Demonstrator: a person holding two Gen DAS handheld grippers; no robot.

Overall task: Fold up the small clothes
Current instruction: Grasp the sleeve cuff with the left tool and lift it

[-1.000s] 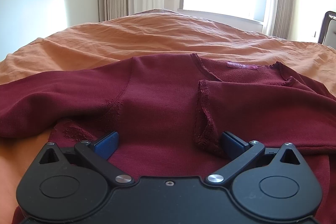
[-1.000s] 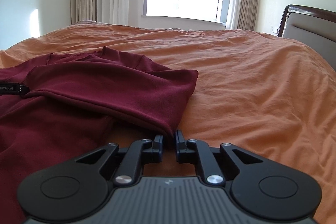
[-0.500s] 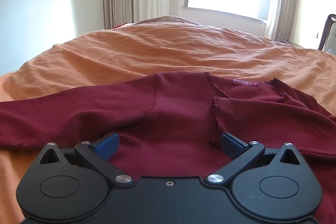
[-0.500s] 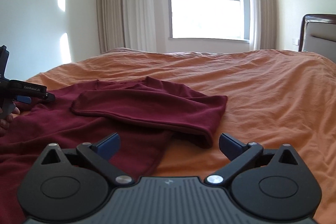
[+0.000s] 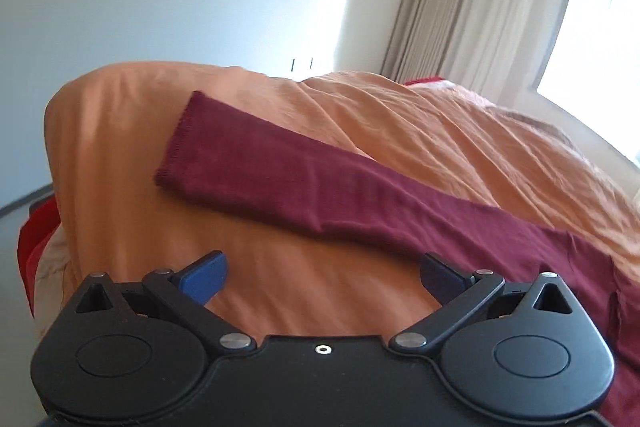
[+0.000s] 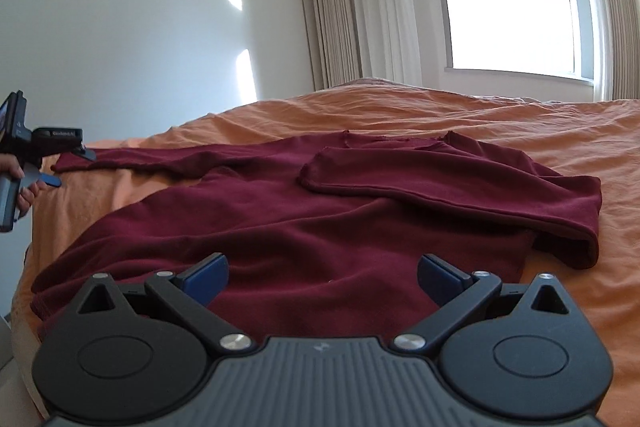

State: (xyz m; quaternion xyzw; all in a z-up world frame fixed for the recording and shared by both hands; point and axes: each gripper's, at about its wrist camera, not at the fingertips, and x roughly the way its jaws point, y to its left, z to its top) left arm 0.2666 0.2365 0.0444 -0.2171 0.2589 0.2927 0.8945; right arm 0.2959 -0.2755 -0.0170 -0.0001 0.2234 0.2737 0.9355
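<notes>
While the left gripper [image 5: 322,277] hovers wide open and empty, the maroon sweater's [image 5: 520,243] outstretched sleeve [image 5: 280,175] lies just ahead on the orange bedspread [image 5: 420,123], running diagonally, cuff toward upper left. From the right wrist, the right gripper [image 6: 322,277], jaws just opened fully, holds nothing; the sweater lies flat beneath and ahead, neckline toward the window [image 6: 516,7].

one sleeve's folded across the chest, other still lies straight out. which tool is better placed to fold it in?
Left. The left tool is open just short of the outstretched sleeve; the right tool, also open, sits over the sweater's hem.
</notes>
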